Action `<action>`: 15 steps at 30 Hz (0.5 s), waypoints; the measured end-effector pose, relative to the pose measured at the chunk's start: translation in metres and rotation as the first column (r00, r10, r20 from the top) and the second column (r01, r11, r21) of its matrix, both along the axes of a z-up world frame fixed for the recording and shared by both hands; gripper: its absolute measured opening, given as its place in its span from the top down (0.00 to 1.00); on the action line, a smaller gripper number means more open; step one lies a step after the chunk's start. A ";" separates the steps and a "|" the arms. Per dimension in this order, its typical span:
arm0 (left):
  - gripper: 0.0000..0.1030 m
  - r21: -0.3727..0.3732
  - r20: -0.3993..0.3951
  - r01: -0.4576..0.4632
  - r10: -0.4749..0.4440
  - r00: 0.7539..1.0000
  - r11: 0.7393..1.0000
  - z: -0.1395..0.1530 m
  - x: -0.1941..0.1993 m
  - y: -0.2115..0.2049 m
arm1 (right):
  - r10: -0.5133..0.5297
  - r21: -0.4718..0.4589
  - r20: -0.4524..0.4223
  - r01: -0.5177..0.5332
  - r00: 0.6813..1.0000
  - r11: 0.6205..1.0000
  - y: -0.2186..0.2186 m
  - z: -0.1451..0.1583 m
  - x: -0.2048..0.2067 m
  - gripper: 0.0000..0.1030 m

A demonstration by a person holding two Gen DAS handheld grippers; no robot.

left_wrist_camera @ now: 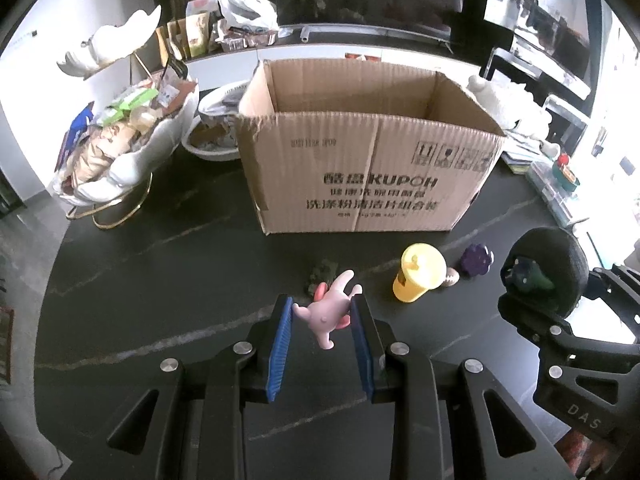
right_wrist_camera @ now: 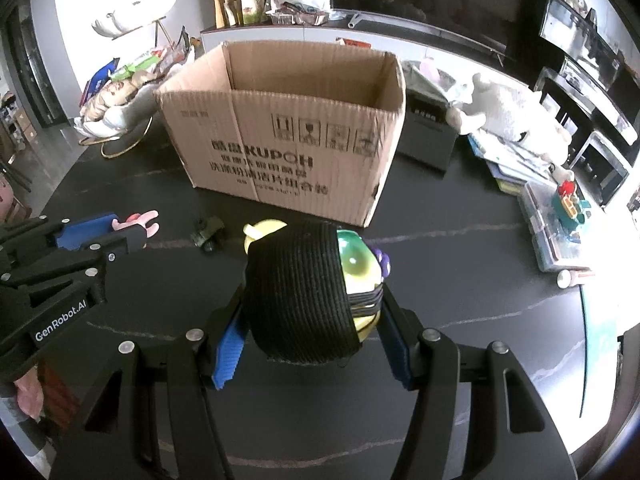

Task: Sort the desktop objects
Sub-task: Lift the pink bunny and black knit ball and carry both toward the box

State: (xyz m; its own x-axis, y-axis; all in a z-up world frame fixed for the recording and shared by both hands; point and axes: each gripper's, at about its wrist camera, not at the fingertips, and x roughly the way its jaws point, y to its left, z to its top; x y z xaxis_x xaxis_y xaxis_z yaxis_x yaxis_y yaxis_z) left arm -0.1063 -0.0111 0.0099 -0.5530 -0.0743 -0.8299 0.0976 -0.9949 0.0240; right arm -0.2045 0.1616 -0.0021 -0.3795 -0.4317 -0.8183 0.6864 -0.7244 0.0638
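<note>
Our left tool (left_wrist_camera: 322,320) pinches a pink rabbit figure (left_wrist_camera: 328,312) between its blue pads, above the dark table (left_wrist_camera: 160,280). Our right tool (right_wrist_camera: 308,320) clamps a black-capped green toy (right_wrist_camera: 304,288). Ahead of both stands the open cardboard box (left_wrist_camera: 368,168); a yellow cup (left_wrist_camera: 418,272) sits just right of the left tool, a purple toy (left_wrist_camera: 476,260) beyond it.

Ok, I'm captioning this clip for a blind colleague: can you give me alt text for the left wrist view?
The left gripper holds a small pink toy figure between its blue pads above a dark table. Ahead stands an open cardboard box, with a yellow cup, a purple toy and a small dark green toy before it. At right, the right gripper carries a black round object.
</note>
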 end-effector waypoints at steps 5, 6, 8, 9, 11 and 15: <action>0.74 -0.004 -0.007 0.006 -0.006 1.000 1.000 0.009 -0.005 -0.001 | -0.003 -0.008 -0.015 0.002 1.000 1.000 -0.001 0.009 -0.002 0.45; 0.74 -0.009 -0.007 0.005 -0.005 1.000 1.000 0.010 -0.006 0.000 | -0.003 -0.007 -0.017 0.003 1.000 1.000 -0.002 0.011 -0.002 0.45; 0.74 -0.012 -0.008 0.007 -0.007 1.000 1.000 0.012 -0.007 0.000 | -0.002 -0.007 -0.020 0.001 1.000 1.000 -0.003 0.012 -0.004 0.45; 0.74 -0.010 -0.008 0.008 -0.008 1.000 1.000 0.013 -0.008 0.000 | -0.002 -0.007 -0.020 0.002 1.000 1.000 -0.004 0.013 -0.004 0.45; 0.74 -0.014 -0.016 0.005 -0.006 1.000 1.000 0.016 -0.009 -0.001 | -0.001 -0.007 -0.020 0.001 1.000 1.000 -0.005 0.015 -0.006 0.45; 0.74 -0.012 -0.020 0.007 -0.007 1.000 1.000 0.020 -0.011 -0.001 | 0.003 -0.013 -0.018 -0.003 1.000 1.000 -0.007 0.017 -0.008 0.45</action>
